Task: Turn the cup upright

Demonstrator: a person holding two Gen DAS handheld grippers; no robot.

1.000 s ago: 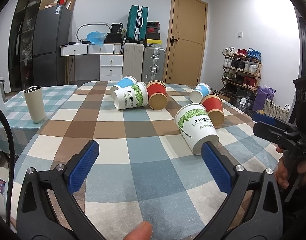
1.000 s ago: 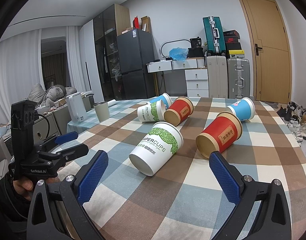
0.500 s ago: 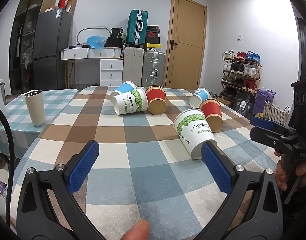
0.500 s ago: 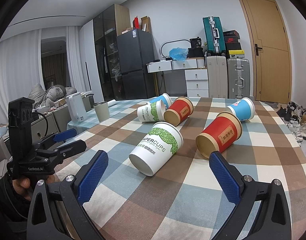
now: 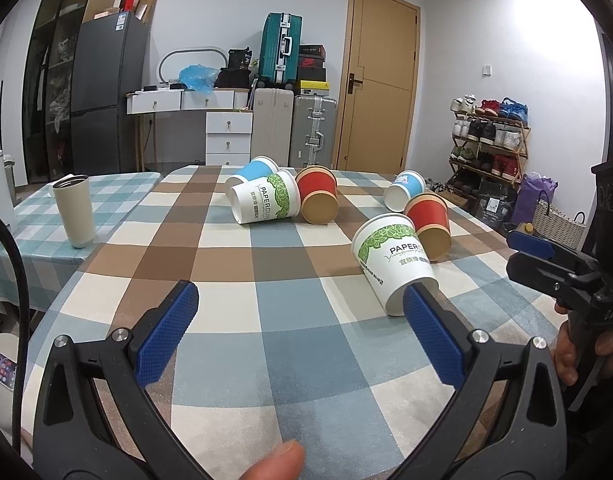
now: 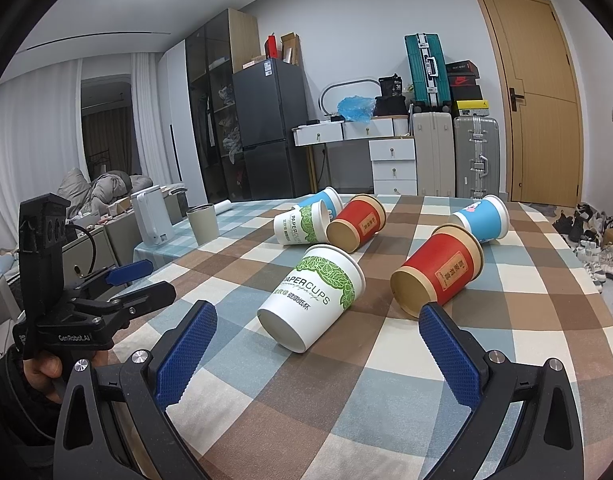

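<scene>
The nearest white cup (image 6: 312, 298) lies on its side on the tabletop (image 6: 386, 400), base toward the cameras, mouth pointing away. No cup is upright yet.

Change over the last second: in the left wrist view the cup has drawn slightly lower and nearer the right pad; the right wrist view is practically unchanged. Judgement: the approach has barely begun, and no grasp is under way.

Right tongs (image 6: 312, 350): released, empty; the cup lies just beyond and between the pads, not touching.

Left tongs (image 5: 300, 334): released, empty; the cup (image 5: 394, 260) sits ahead, beside the right pad.

A red cup (image 6: 438, 270) lies near the white cup, to its right.
</scene>
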